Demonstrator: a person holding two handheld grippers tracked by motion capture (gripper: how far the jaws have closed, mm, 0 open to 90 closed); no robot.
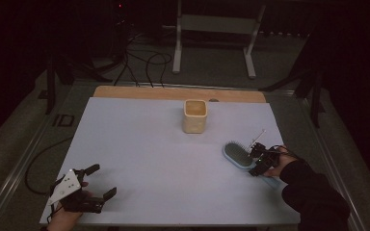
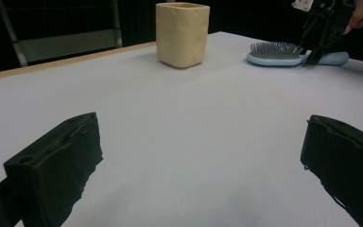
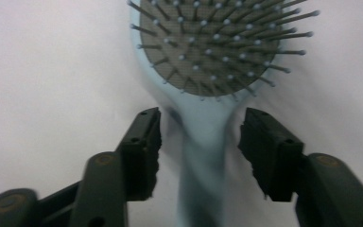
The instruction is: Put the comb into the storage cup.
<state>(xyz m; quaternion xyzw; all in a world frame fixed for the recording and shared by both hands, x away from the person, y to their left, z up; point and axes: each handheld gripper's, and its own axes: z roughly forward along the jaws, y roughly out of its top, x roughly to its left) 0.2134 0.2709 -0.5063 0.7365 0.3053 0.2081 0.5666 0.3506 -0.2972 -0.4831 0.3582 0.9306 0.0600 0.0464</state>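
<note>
A light blue hairbrush (image 1: 236,153) lies bristles up on the pale sheet at the right of the table. My right gripper (image 1: 257,159) is at its handle. In the right gripper view the handle of the hairbrush (image 3: 208,42) runs between the two jaws of my right gripper (image 3: 199,137), with a gap on each side and neither pad touching. My left gripper (image 1: 103,180) rests open near the front left corner with nothing between its fingers. The left gripper view has its jaws (image 2: 201,156) wide apart, with the hairbrush (image 2: 276,53) and the right gripper (image 2: 319,42) far off.
A cream square cup (image 1: 194,116) stands upright at the back middle of the sheet, also in the left gripper view (image 2: 182,33). A wooden strip (image 1: 173,93) shows along the table's far edge. Beyond it are a white frame (image 1: 212,29) and floor cables (image 1: 144,62).
</note>
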